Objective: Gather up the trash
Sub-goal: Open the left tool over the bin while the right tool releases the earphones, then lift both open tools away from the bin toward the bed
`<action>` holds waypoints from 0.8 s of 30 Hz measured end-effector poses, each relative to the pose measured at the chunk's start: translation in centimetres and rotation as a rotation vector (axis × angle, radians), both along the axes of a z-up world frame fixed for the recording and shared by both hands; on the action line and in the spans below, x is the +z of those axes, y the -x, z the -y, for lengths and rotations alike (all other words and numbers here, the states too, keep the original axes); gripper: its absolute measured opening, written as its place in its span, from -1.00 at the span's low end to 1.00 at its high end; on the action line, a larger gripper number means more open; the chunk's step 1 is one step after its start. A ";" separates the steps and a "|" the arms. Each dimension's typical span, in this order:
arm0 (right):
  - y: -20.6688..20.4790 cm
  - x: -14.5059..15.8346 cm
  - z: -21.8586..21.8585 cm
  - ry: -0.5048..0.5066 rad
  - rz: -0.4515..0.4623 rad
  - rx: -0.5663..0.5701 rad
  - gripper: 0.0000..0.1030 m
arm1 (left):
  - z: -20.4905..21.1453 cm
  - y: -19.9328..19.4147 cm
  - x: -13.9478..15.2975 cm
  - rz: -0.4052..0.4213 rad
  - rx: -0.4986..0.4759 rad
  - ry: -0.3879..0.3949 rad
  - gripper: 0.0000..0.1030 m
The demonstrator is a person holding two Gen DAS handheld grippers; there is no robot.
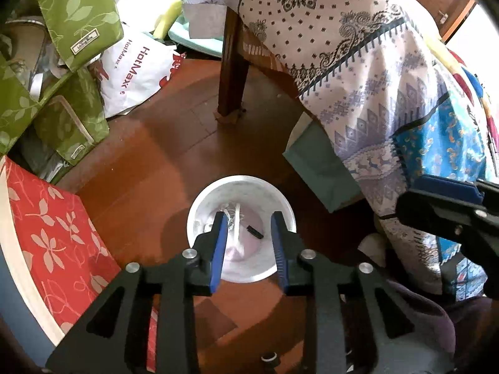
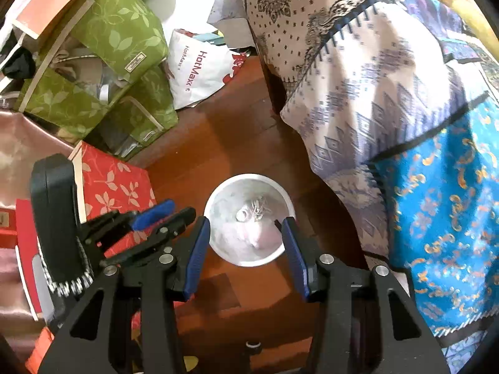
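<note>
Nearest, both grippers point steeply down over a white bucket [image 1: 288, 215] on the brown wooden floor [image 1: 156, 155]; the left gripper [image 1: 248, 218] has its blue jaws narrowly parted with nothing between them, and the right gripper [image 2: 246, 221] stands a little wider, also empty. Down in the bucket lie the bits of trash: a small black piece [image 1: 255, 231], a tangle of white string [image 2: 260, 210] and a pale crumpled lump [image 2: 255, 237]; left of the bucket sits a red leaf-print box [image 1: 46, 215]. Farther off, green leaf-print bags [image 2: 124, 46] pile on the left beside a white HotMax bag [image 1: 137, 68]; on the right a patterned cloth [image 1: 358, 78] drapes over a dark wooden leg [image 1: 232, 65].
</note>
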State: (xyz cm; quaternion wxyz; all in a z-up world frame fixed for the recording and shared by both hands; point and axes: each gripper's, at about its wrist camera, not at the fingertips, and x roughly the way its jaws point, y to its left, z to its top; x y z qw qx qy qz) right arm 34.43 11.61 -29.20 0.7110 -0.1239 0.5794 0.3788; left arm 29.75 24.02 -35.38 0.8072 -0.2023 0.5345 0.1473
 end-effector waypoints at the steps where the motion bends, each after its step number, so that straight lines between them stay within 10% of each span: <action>1: 0.1 0.3 0.3 -0.002 0.009 0.000 -0.14 | 0.1 0.2 0.3 0.002 0.001 0.000 -0.46; 13: 2.2 6.7 5.8 -0.087 0.132 -0.020 -0.14 | 3.4 3.9 9.3 0.110 -0.011 -0.099 -0.41; 24: 4.5 14.5 13.9 -0.197 0.293 -0.113 -0.14 | 10.7 5.2 18.5 0.249 -0.076 -0.205 0.20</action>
